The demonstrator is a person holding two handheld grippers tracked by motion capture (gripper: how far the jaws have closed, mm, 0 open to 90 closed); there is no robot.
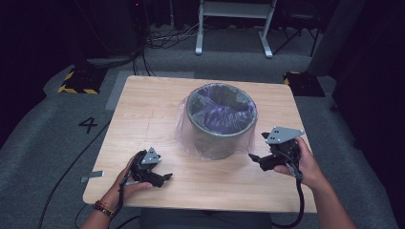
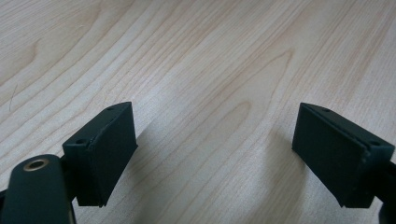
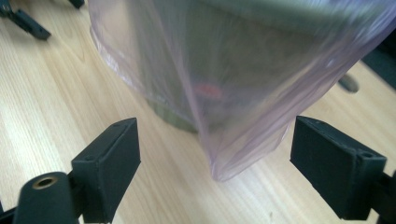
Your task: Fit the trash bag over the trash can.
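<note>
- The right gripper (image 3: pixel 215 154) has its jaws wide apart with nothing clamped, a hanging fold of the pink bag liner (image 3: pixel 243 88) between them.
- The left gripper (image 2: pixel 215 154) has its jaws also apart, over bare tabletop (image 2: pixel 196 56).
- The high view shows one grey bin (image 1: pixel 221 124) at the tabletop's middle, the liner draped over its rim, one gripper on either side of the bin, both nearer the person.
</note>
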